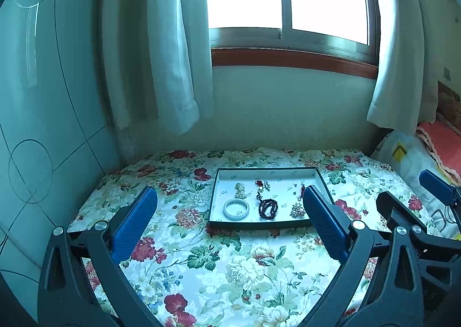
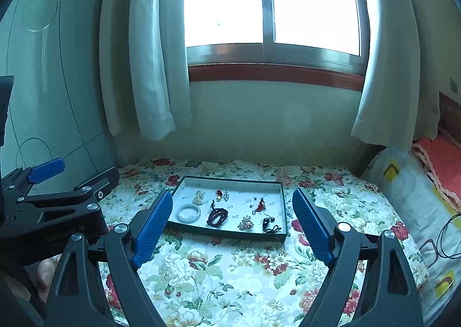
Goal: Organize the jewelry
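Hovering short of the tray in the left wrist view: left gripper has its jaws spread wide, nothing between them, well above the floral cloth. Inside the tray, white bangle at near-left corner, pale bead cluster just behind it, dark bead bracelet mid-front, gold brooch front-right, partly behind the right finger. Right gripper's fingers show right of the tray, also apart.

Right wrist view: right gripper released too, empty, framing the tray from the near side. Same layout, plus a red tassel charm right of centre and a black cord piece at the tray's front-right corner. Small red and silver pieces sit toward the back; too small to identify.

Progress, my read: all visible jewelry is already in the tray, nothing loose on the cloth. Looks either finished or pre-start; no separate destination box in view, so can't tell which.
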Motion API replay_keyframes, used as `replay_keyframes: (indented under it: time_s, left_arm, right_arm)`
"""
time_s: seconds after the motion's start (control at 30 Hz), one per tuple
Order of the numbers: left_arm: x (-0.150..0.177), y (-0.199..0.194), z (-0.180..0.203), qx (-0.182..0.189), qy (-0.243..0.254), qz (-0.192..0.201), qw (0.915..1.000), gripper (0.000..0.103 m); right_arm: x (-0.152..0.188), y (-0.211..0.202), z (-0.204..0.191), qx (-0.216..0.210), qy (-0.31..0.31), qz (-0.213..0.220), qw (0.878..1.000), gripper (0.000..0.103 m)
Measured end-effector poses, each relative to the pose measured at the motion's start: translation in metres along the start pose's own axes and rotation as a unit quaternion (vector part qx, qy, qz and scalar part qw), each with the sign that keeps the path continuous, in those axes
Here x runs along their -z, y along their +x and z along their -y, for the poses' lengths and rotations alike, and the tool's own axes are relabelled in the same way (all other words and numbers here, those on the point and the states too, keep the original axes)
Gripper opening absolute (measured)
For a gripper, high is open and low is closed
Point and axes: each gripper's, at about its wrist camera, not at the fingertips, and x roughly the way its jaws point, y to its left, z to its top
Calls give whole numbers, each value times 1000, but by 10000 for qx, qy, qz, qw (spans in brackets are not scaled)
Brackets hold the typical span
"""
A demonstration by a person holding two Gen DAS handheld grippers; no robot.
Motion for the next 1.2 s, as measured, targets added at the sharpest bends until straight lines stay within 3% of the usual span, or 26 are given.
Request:
replay_keyframes:
  time_s: [1.2]
  left_arm:
    - [2, -2, 0, -94, 14, 12, 10000, 101]
  right_arm:
    - [-2, -2, -3, 7, -28, 43, 10000, 84]
